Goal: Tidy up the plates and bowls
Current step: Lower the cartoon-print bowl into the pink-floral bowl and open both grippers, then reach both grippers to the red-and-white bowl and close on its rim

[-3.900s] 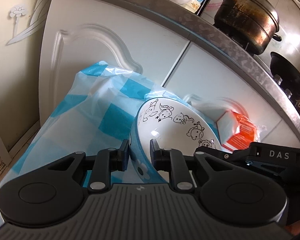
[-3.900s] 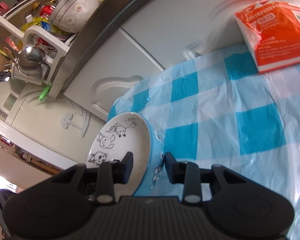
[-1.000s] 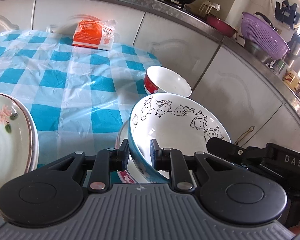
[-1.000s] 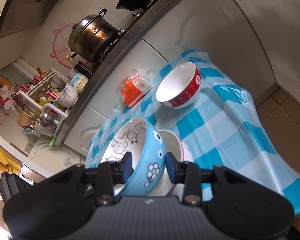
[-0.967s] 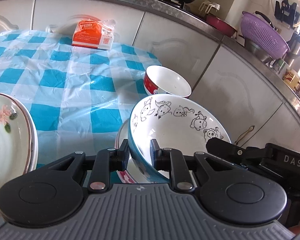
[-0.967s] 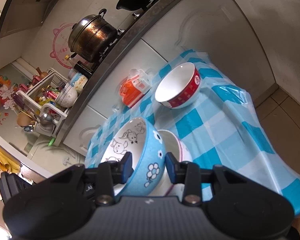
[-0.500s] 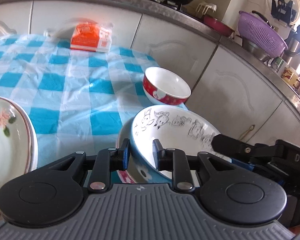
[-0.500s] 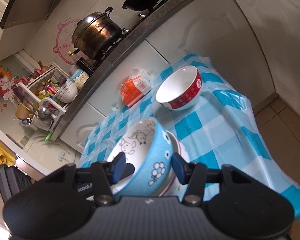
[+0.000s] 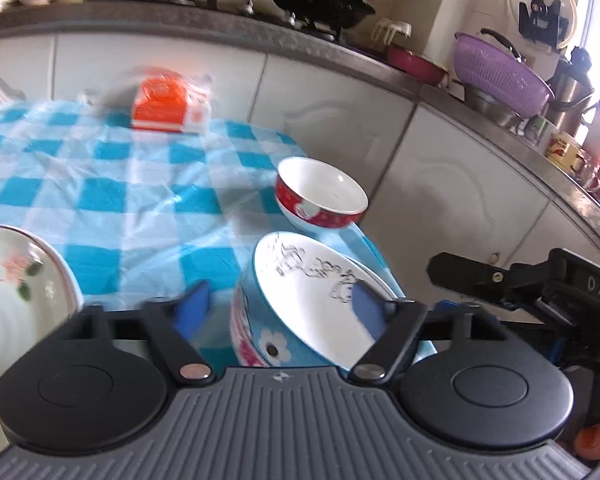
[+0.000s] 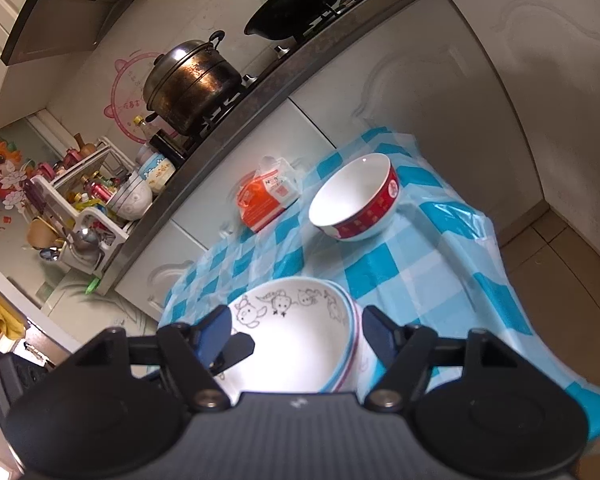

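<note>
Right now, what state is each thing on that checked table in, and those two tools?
Blue cartoon bowl: upright, nested in the pink-rimmed bowl beneath, released.
Pink-rimmed bowl: upright, under the blue one.
Red bowl: upright, empty, standing apart.
Flowered plate: flat, empty.
Orange packet: lying by the cabinet.
Left tool: jaws just opened, pads clear.
Right tool: jaws just opened, pads clear.

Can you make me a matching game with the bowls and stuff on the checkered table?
Things:
1. cartoon bowl
2. red bowl
3. orange packet
4. flower plate

Places:
A. far side, by the cupboards
B. left edge of the left wrist view
C. alone, beyond the stack
D. nested in another bowl, between the open tongs

Pairs: 1-D, 2-C, 3-A, 4-B
</note>
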The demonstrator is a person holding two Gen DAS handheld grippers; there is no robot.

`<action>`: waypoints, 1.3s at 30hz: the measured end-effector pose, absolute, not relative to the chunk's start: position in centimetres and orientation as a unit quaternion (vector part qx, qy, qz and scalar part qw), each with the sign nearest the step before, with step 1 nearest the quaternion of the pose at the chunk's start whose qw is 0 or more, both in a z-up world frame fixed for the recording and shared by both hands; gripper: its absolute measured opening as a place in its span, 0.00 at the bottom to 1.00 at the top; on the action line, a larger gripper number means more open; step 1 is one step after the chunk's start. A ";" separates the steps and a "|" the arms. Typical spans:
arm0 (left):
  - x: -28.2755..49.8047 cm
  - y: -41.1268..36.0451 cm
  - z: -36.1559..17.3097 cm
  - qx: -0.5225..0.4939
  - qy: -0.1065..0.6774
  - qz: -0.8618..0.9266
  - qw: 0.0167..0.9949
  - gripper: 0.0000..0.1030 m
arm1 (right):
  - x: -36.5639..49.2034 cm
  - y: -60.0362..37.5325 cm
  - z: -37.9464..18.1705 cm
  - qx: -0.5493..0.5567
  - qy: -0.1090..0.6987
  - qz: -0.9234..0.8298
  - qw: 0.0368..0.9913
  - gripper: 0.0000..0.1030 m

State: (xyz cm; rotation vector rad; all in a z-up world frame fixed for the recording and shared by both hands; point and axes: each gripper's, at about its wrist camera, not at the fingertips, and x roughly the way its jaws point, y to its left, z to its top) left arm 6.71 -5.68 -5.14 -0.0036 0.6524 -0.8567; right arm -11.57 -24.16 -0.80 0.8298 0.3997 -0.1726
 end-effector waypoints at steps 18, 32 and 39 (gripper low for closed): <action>8.4 -3.2 -5.3 -0.018 0.319 -0.393 0.862 1.00 | -11.4 -23.1 0.5 0.366 0.199 -0.137 0.899 0.95; 9.9 -3.4 -3.2 -0.047 0.338 -0.387 0.856 1.00 | -10.7 -24.7 2.7 0.386 0.171 -0.151 0.894 0.98; 10.6 -4.1 -1.8 -0.041 0.323 -0.370 0.870 1.00 | -7.5 -27.6 3.8 0.388 0.135 -0.132 0.902 0.99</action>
